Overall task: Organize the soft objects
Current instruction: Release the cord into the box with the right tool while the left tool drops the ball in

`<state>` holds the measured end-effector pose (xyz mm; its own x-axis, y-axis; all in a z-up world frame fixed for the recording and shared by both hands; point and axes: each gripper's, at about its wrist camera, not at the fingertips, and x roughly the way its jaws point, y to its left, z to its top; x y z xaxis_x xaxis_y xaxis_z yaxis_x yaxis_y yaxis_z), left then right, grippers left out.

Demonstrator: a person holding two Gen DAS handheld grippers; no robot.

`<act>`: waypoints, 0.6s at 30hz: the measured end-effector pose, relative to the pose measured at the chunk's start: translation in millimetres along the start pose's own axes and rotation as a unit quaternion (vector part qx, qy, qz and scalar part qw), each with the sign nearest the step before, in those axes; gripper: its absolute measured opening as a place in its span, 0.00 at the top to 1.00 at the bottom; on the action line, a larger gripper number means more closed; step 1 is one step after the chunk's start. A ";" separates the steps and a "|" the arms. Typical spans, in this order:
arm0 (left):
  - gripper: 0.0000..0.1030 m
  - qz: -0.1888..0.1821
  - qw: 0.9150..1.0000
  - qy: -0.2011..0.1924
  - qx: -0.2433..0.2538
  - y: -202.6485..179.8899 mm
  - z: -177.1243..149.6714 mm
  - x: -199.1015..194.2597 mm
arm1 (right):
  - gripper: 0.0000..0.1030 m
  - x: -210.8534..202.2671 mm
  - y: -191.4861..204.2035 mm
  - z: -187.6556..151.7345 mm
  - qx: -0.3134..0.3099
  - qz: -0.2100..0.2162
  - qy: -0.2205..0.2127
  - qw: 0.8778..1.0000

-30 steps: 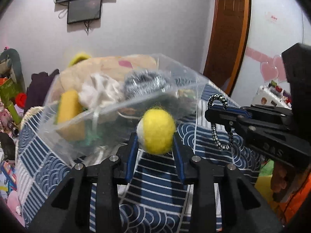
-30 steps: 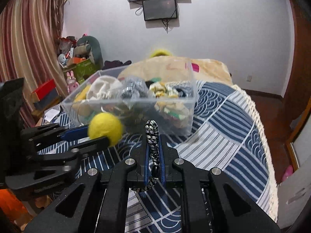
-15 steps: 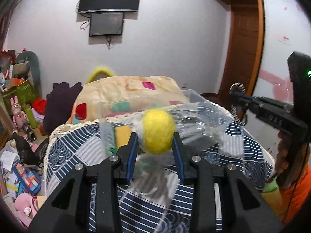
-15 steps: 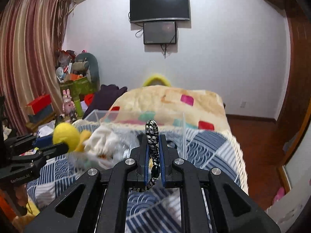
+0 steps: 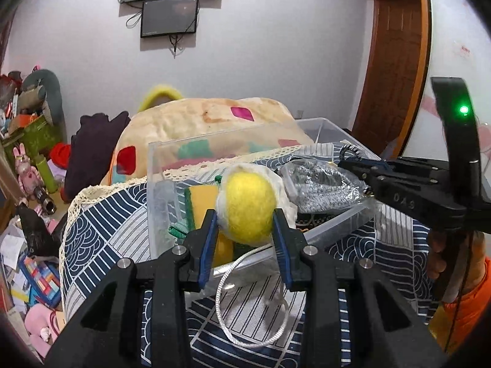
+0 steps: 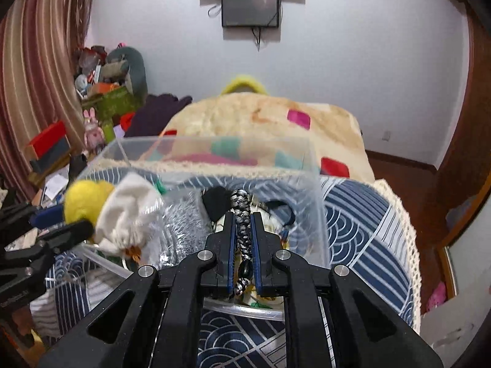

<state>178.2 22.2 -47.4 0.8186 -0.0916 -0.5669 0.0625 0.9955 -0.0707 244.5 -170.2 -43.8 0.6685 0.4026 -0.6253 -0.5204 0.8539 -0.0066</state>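
A clear, hard-walled plastic bin (image 5: 172,165) sits on a bed (image 6: 368,214) spread with a navy-and-white wave-print cover edged in cream lace. Above the bin's near rim, the left gripper (image 5: 244,214) clenches a fuzzy yellow felt ball (image 5: 247,204), round with a white patch on its left side, its blue-padded jaws parted just to the ball's width. Over the bin's right half, the right gripper (image 6: 243,230) is closed almost fully on a braided black-and-white cord (image 6: 242,214), a slim rope loop standing upright between the pads with a dark bead low on it.

Inside the bin, a crumpled white cloth pouch (image 6: 129,211) lies just beside the ball, a shiny silver mesh scrubber (image 5: 319,184) fills the middle, and a yellow sponge (image 5: 202,202) with a green edge stands against the left wall. A black soft item (image 6: 216,202) rests near the cord's tip. A thin white string loop (image 5: 251,303) lies on the cover in front of the bin. Behind the bin a plush cream blanket (image 6: 260,119) with pink, red and teal patches is heaped.
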 end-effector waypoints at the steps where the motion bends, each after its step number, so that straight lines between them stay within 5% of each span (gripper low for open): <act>1: 0.66 0.000 1.000 0.000 0.001 0.0 -0.4 -1.1 | 0.91 -0.7 -0.4 -1.8 0.001 0.000 0.003 1.000; 4: 0.62 -0.001 1.000 0.000 -0.006 1.8 -1.3 -5.1 | 0.77 -7.9 -3.8 -2.0 0.007 0.005 0.005 1.000; 6: 0.52 0.005 1.000 -0.001 -0.011 4.0 -2.2 -8.6 | 0.59 -13.8 -7.1 -1.7 0.014 0.011 0.001 1.000; 9: 0.42 -0.002 1.000 0.004 -0.022 8.5 -4.5 -14.6 | 0.50 -24.2 -9.7 -3.4 0.013 0.006 -0.012 1.000; 18: 0.42 0.006 0.999 -0.024 -0.023 10.8 -10.8 -49.7 | 0.44 -67.6 -6.8 -8.8 0.000 0.004 -0.052 0.999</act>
<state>132.1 37.3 -28.8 0.8458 -0.0765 -0.5280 0.0262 0.9944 -0.1021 198.2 -206.1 -8.4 0.7168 0.4410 -0.5401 -0.5249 0.8512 -0.0017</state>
